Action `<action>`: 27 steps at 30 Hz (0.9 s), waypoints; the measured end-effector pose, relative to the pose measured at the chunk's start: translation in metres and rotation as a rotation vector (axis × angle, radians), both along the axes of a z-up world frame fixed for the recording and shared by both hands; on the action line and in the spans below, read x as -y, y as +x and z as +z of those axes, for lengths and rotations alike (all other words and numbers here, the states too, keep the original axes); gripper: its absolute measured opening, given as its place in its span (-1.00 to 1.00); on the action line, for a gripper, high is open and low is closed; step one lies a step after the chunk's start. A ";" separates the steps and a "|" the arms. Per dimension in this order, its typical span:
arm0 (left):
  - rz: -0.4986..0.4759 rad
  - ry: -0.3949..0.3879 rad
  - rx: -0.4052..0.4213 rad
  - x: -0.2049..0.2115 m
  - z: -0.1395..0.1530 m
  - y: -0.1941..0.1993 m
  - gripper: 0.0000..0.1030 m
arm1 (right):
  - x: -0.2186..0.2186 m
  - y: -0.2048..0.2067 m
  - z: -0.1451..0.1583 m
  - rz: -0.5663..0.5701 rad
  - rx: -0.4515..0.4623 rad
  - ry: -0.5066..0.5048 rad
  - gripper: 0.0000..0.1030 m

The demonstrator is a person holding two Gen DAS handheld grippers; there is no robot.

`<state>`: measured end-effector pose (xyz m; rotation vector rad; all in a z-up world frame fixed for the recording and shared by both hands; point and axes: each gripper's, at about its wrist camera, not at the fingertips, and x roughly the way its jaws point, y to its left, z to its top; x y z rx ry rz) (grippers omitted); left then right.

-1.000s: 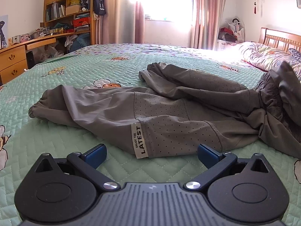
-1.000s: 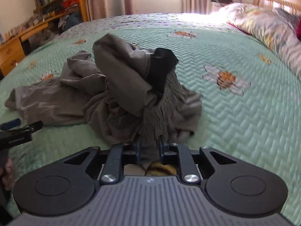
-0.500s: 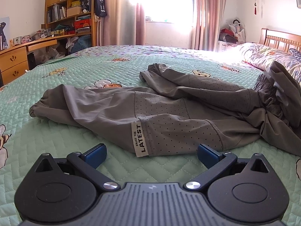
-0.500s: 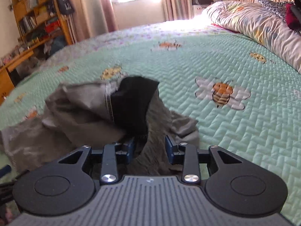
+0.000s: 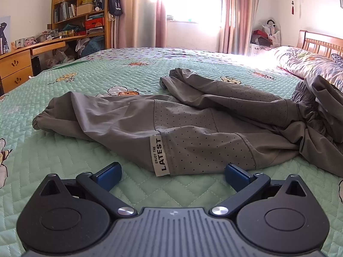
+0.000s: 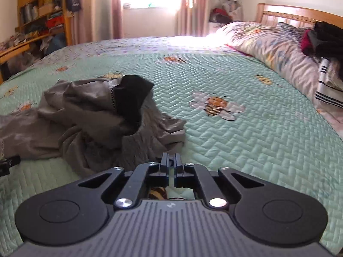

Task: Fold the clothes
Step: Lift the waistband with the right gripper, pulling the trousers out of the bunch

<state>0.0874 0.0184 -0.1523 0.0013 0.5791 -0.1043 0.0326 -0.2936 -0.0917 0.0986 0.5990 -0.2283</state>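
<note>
The left gripper (image 5: 172, 172) is held low over the green quilted bedspread (image 5: 90, 79) with its blue-padded fingers (image 5: 109, 172) set wide apart; nothing is gripped between them. Just ahead of it, the grey trousers (image 5: 188, 126) are laid out across the bedspread, one leg extended to the left and the other angled away behind it. A white label (image 5: 160, 154) printed "ENJOY THE LATEST" is seen on the near edge of the cloth, between the two fingers and slightly beyond them.

The right gripper (image 6: 170, 164) is observed with its fingers nearly together, a narrow gap remaining and no fabric caught. The bunched waist end of the trousers (image 6: 100, 115), with black lining (image 6: 130, 98) turned outward, is heaped just ahead and to the left. A floral pillow (image 6: 270, 47) is noted near the wooden headboard (image 6: 298, 15).
</note>
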 end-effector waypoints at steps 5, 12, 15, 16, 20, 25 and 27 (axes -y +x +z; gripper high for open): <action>0.001 -0.001 0.000 0.000 0.000 0.000 0.99 | -0.003 0.041 0.011 0.019 0.065 0.028 0.20; 0.001 0.002 -0.010 0.000 -0.002 0.003 0.99 | -0.020 0.107 -0.021 0.035 -0.044 0.040 -0.61; 0.001 -0.002 -0.014 0.000 -0.002 0.003 0.99 | -0.076 0.093 -0.030 0.185 -0.069 -0.146 -0.58; 0.001 -0.003 -0.014 0.000 -0.002 0.003 0.99 | -0.088 0.083 -0.031 0.220 -0.058 -0.201 -0.57; 0.001 -0.005 -0.017 0.000 -0.002 0.004 0.99 | -0.069 0.061 -0.016 0.128 0.014 -0.188 -0.53; 0.001 -0.001 -0.019 0.000 -0.002 0.005 0.99 | -0.039 0.078 -0.003 0.104 -0.001 -0.067 -0.35; 0.002 -0.001 -0.020 0.000 -0.002 0.005 0.99 | -0.039 0.088 -0.010 0.117 -0.026 -0.016 -0.34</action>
